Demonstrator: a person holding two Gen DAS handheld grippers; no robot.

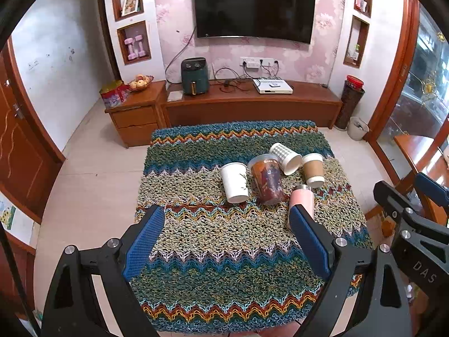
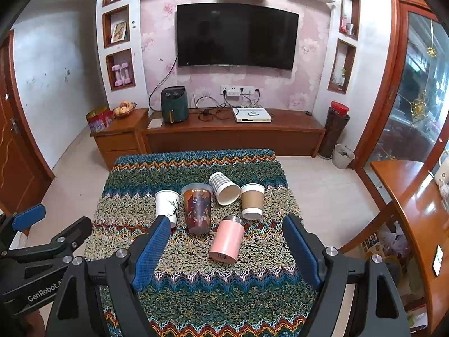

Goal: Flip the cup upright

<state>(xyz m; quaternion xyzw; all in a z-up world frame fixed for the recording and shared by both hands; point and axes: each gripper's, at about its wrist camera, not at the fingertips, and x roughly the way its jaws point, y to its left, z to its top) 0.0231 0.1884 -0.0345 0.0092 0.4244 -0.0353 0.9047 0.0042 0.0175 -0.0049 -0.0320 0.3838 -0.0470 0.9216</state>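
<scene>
Several cups sit upside down or tipped on a knitted zigzag cloth (image 2: 196, 275). A white cup (image 2: 165, 203), a dark printed plastic cup (image 2: 197, 209), a brown sleeved cup (image 2: 252, 200) and a pink tumbler (image 2: 226, 238) stand inverted. A checked paper cup (image 2: 223, 188) lies on its side. They also show in the left wrist view: white cup (image 1: 234, 181), printed cup (image 1: 266, 178), checked cup (image 1: 284, 154), brown cup (image 1: 313, 170), pink tumbler (image 1: 303, 199). My left gripper (image 1: 227, 224) is open over the near cloth. My right gripper (image 2: 227, 231) is open, with the pink tumbler between its fingertips in view.
A wooden TV cabinet (image 2: 235, 137) with an air fryer (image 2: 174, 108) stands behind the table under a wall TV (image 2: 237, 35). A wooden table (image 2: 415, 196) is at the right. A bin (image 2: 342, 156) stands on the tiled floor.
</scene>
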